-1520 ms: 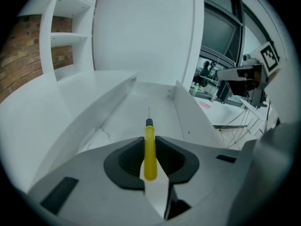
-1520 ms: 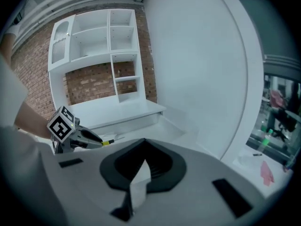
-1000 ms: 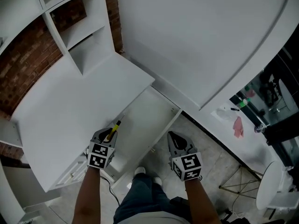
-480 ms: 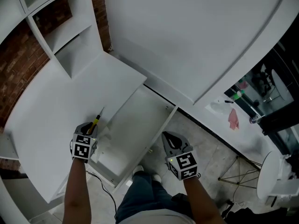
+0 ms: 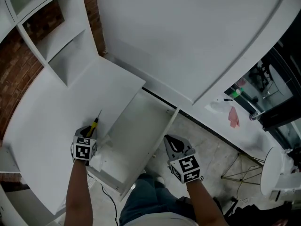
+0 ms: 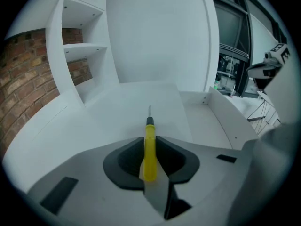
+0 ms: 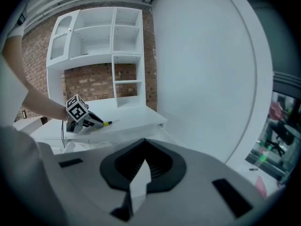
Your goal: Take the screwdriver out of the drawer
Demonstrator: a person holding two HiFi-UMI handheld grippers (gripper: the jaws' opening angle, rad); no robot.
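The yellow-handled screwdriver (image 5: 95, 122) (image 6: 149, 145) sits between the pads of my left gripper (image 5: 91, 129) (image 6: 149, 139), its thin metal tip pointing forward. The jaws are opening slightly, but the pads still touch the handle. This gripper hangs low over the white desk top (image 5: 51, 112), just left of the open white drawer (image 5: 136, 126) (image 6: 221, 121). My right gripper (image 5: 171, 138) (image 7: 145, 142) hovers shut and empty at the drawer's near right corner. The right gripper view also shows the left gripper (image 7: 89, 119) with the screwdriver (image 7: 107, 123).
White shelving (image 5: 56, 36) stands against a brick wall (image 5: 19, 65) at the back left. A large curved white panel (image 5: 197, 32) rises behind the drawer. A white surface with a pink item (image 5: 233, 117) lies at the right. The person's legs (image 5: 146, 201) are below, and a cable (image 5: 110, 199) hangs under the desk.
My left gripper carried the screwdriver leftward from above the drawer to above the desk top and sank a little. The right gripper has hardly moved.
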